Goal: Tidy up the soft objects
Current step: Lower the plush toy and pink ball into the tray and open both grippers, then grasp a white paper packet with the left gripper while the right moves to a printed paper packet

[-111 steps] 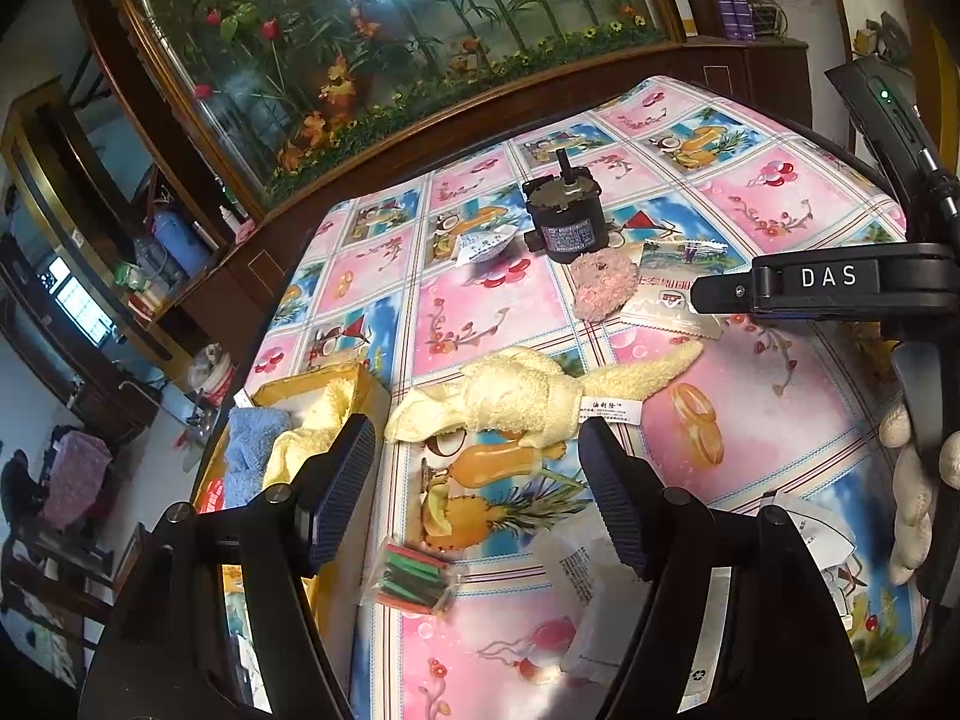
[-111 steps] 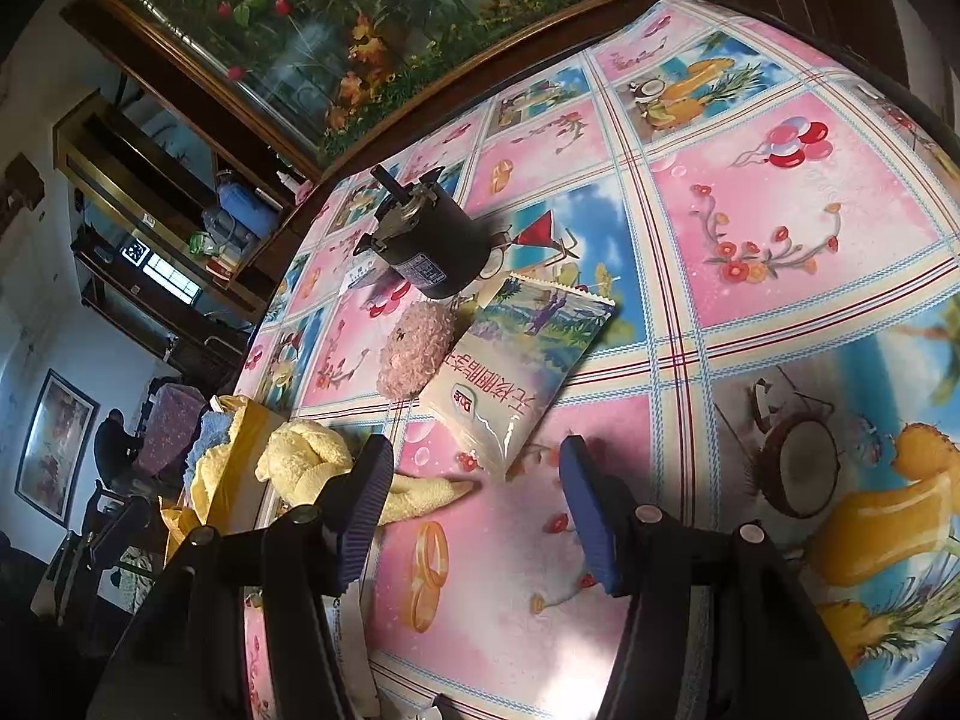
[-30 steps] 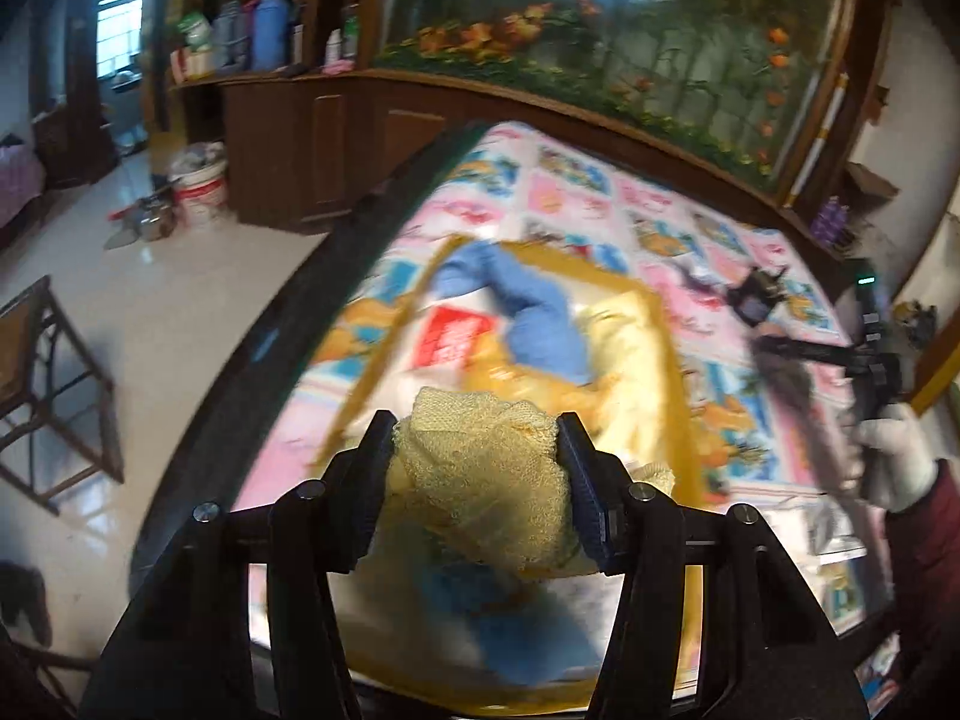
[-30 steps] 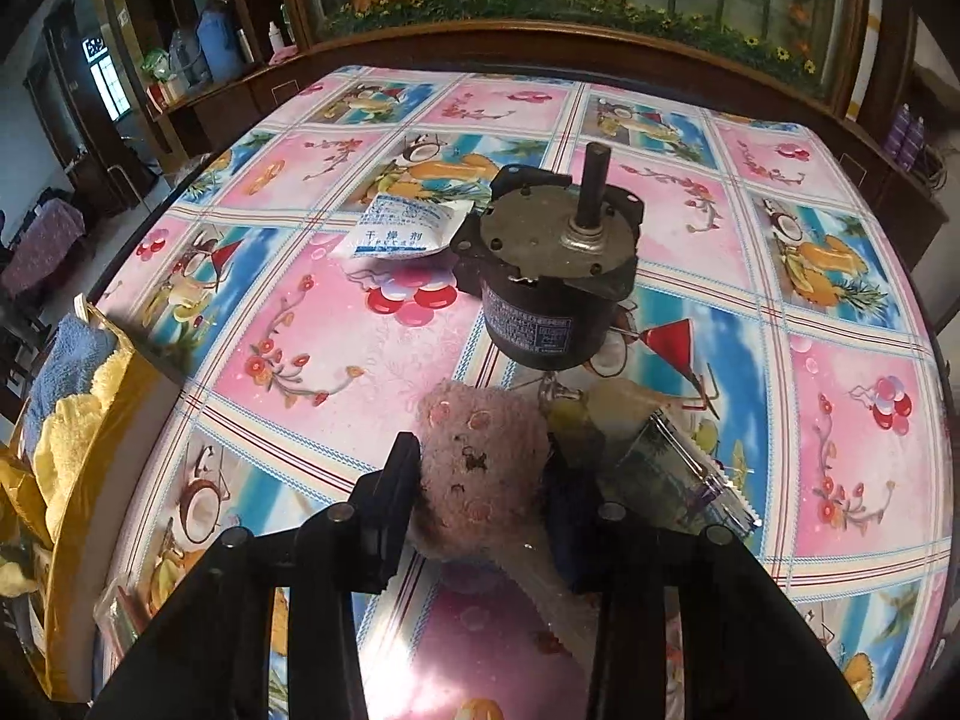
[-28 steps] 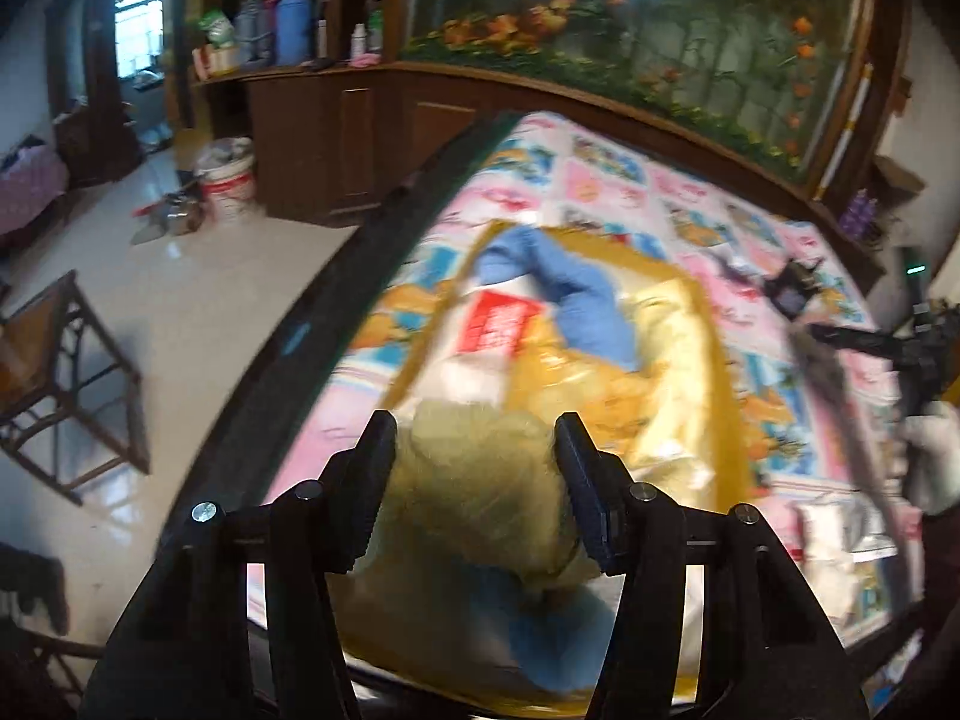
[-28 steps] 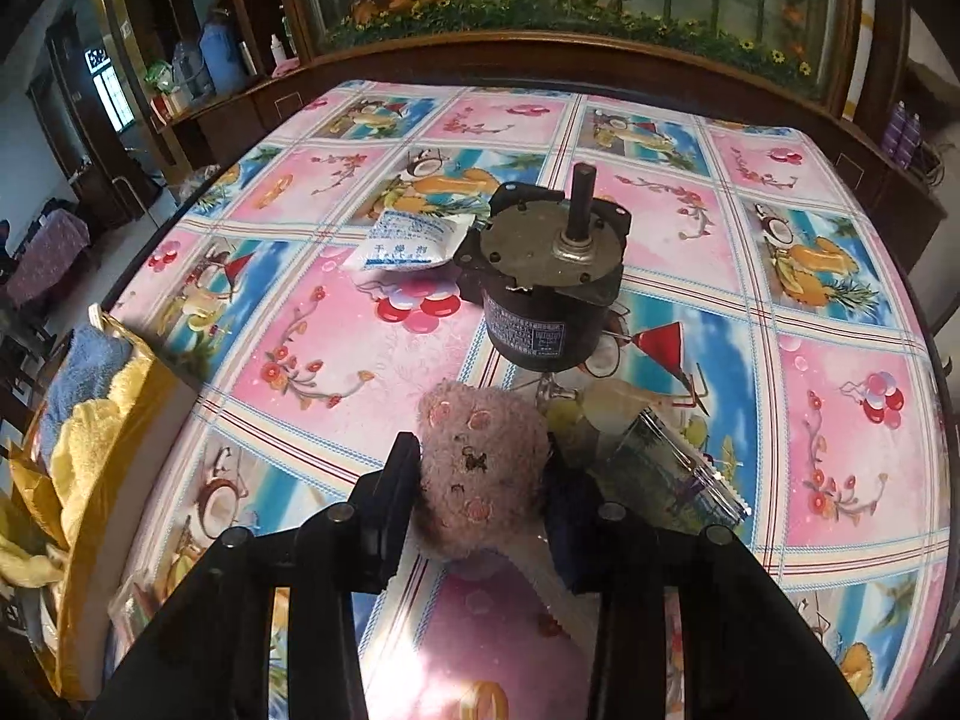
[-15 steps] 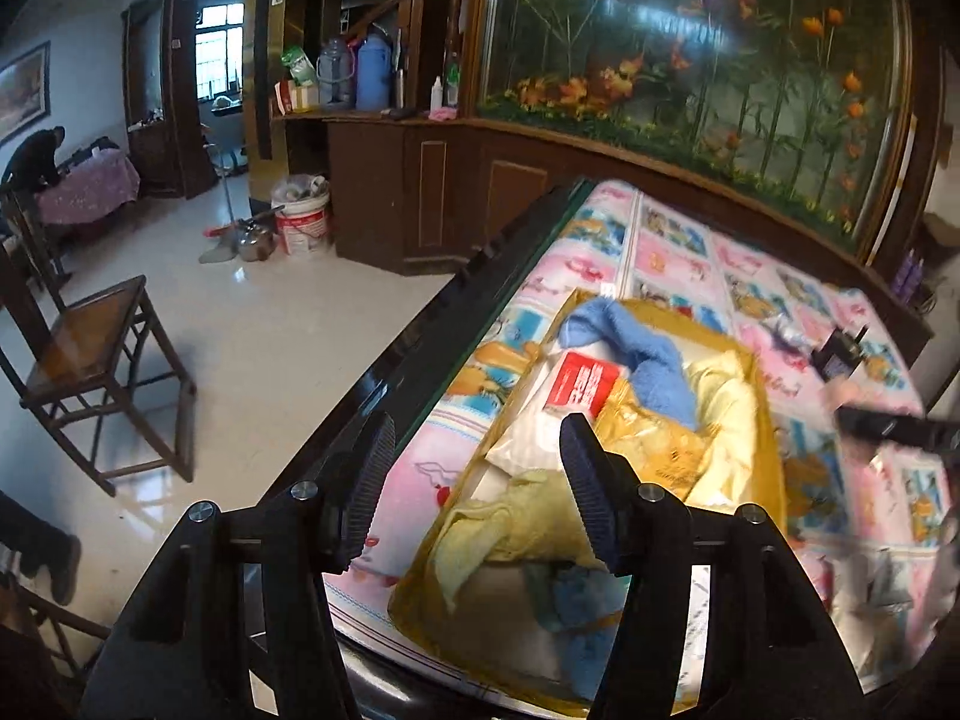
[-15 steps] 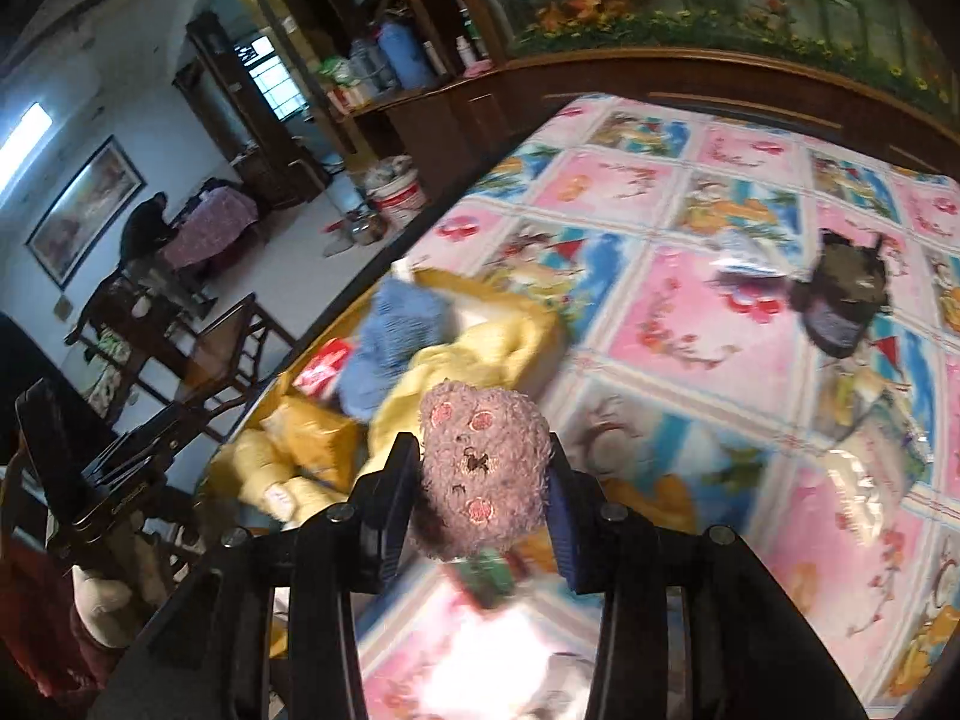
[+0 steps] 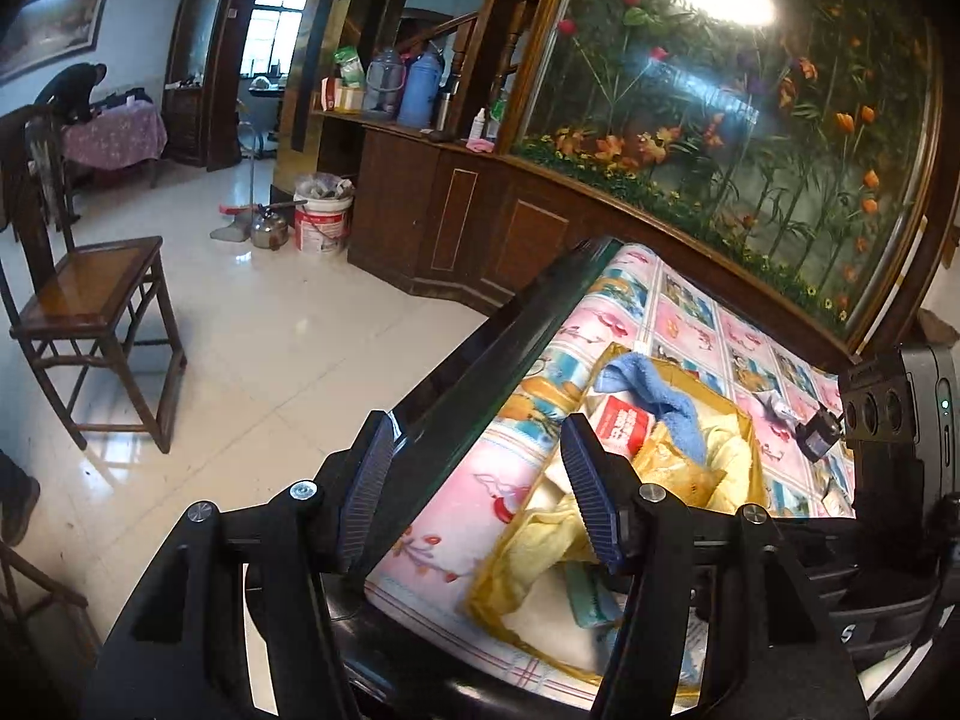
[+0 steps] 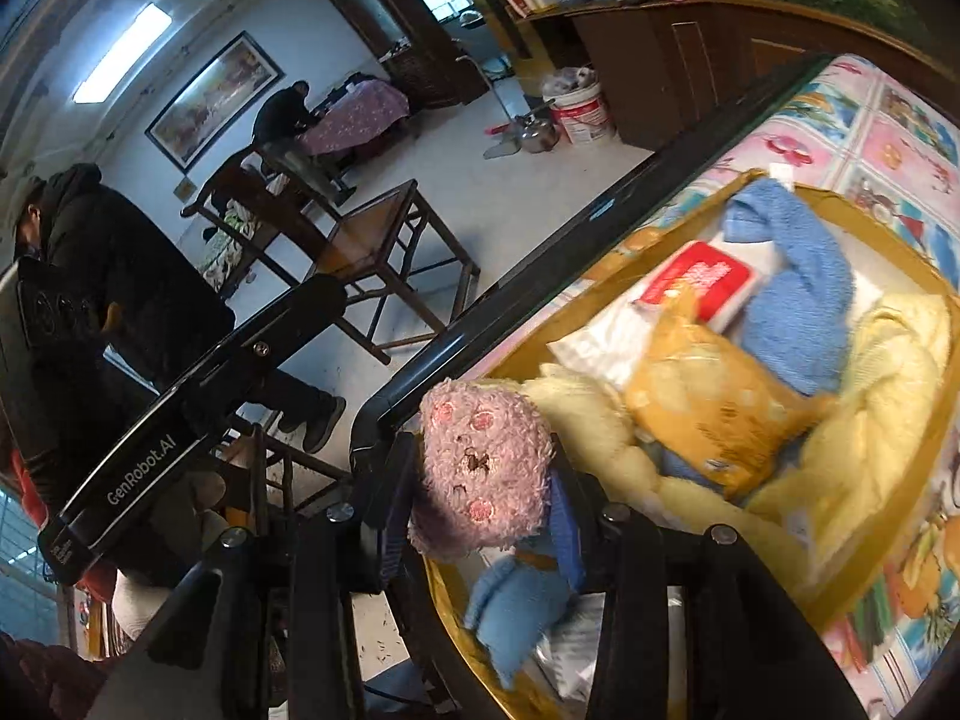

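A second before, the left claw had a yellow cloth between its fingers over the box; by this moment the fingers stood apart with nothing between them, and the cloth lay in the box near its front corner, so that piece looked delivered. Meanwhile the right claw had carried the pink plush off the table from beside the motor and held it pinched between its fingers just above the box's near rim, its grip only slightly eased. Judging by that, the plush was the next piece to go in and only a drop remained. The box already held a blue towel, a red-labelled pack, an orange bag and more yellow cloth, so it was crowded, with little bare floor left near the front. The left claw hung over the table edge close by and could hinder the right one. A chair stood on the floor beyond, well apart.
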Demonstrator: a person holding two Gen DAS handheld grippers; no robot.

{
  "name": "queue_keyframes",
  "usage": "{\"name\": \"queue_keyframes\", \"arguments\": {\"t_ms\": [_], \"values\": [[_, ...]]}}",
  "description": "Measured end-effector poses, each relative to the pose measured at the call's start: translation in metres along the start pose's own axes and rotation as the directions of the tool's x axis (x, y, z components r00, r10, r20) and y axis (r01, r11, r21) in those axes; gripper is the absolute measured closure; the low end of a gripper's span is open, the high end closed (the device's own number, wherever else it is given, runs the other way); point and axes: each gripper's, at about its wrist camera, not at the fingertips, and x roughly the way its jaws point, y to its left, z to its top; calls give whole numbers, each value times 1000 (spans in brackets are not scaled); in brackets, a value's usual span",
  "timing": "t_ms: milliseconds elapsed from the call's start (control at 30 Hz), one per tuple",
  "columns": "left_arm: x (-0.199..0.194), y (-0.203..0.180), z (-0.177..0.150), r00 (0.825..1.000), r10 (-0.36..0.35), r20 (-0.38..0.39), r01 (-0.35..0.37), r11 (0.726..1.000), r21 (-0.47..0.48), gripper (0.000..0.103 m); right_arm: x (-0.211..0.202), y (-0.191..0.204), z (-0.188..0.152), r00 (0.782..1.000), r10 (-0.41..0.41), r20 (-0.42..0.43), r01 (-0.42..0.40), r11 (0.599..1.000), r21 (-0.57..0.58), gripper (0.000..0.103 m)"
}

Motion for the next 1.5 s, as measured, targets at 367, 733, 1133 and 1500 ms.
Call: {"name": "queue_keyframes", "arguments": {"t_ms": [367,733,1133,1500], "values": [[5,3,-12,997,-42,-64,40,999,-29,43,-15,7,-5,999,-39,38,40,998,-44,38],[-32,-77,-25,967,-250,-48,255,946,199,36,-222,-27,-97,761,-380,526,388,916,101,12],[-9,-227,-123,806,-361,-469,548,754,362,36,-237,-181,-233,868,-411,280,187,792,581,0],[5,-282,-184,770,-220,-599,570,659,490,36,-198,-148,-250,829,-560,21,514,776,366,41]]}}
